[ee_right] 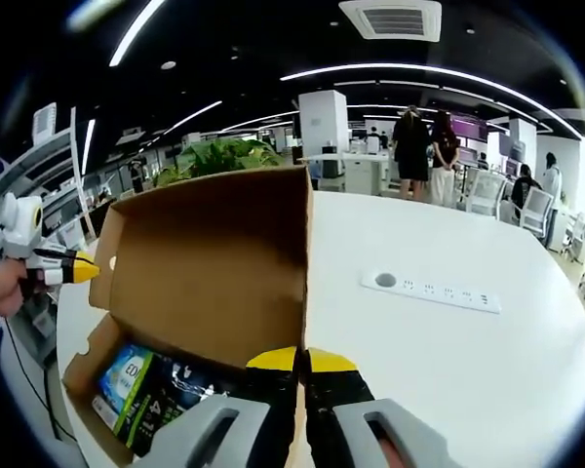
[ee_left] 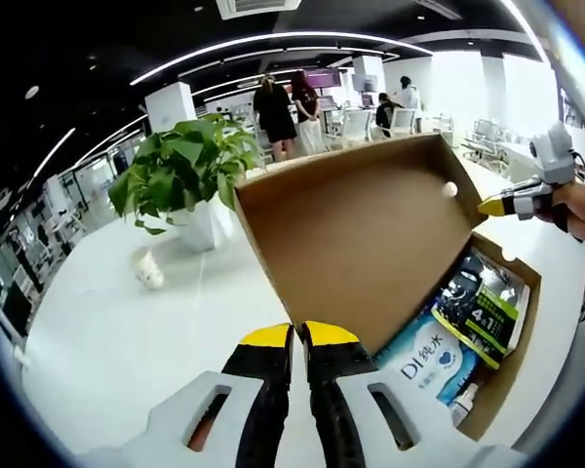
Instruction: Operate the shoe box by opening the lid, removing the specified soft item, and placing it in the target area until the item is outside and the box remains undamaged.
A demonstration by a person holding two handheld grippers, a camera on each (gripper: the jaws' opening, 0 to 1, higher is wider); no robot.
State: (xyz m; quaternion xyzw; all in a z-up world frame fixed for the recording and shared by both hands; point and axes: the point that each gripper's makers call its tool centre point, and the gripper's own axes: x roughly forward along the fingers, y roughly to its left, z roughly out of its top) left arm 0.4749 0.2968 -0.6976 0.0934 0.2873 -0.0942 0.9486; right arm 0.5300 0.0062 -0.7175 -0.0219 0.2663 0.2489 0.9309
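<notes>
Left gripper [ee_left: 300, 341] jaws closed together; right gripper [ee_right: 300, 363] jaws closed together, both pointing forward

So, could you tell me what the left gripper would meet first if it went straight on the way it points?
Most likely the raised box lid: the left gripper sits shut at its lower edge, pointing into its brown inner face.

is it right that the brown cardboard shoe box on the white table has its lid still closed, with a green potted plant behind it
Not quite: the lid isn't closed. In the left gripper view the brown cardboard shoe box stands open, its lid raised upright, and soft packets show inside. The rest holds: the box sits on the white table, with the green potted plant behind it.
</notes>
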